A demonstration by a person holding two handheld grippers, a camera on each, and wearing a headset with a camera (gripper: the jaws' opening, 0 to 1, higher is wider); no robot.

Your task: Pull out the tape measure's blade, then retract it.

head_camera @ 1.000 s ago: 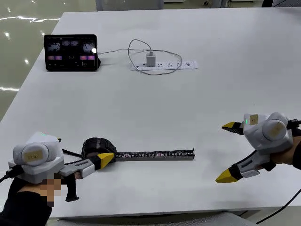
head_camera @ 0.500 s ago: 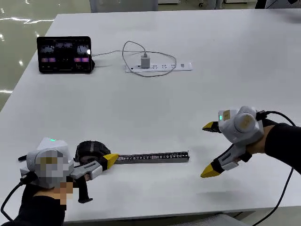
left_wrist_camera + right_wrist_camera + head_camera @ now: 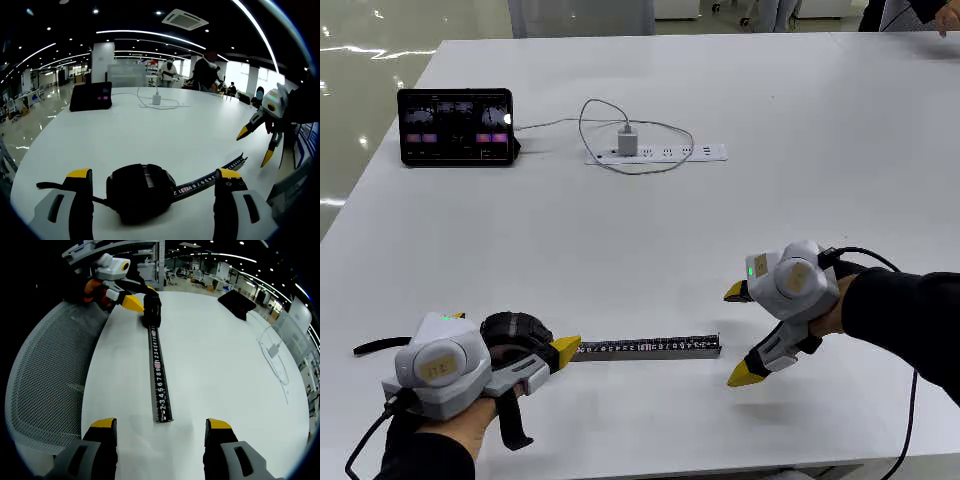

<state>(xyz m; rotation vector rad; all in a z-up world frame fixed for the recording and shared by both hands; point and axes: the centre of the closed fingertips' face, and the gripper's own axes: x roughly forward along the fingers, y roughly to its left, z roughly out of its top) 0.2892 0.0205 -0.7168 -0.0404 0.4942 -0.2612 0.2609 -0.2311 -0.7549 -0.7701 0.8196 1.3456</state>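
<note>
Head view: the tape measure (image 3: pixel 515 330) lies on the white surface (image 3: pixel 620 240), its case half hidden behind the left claw (image 3: pixel 154 174), whose jaws stand apart on either side. The blade (image 3: pixel 645 348) runs out from the case, and the right claw (image 3: pixel 738 335) gapes just past its tip.
</note>
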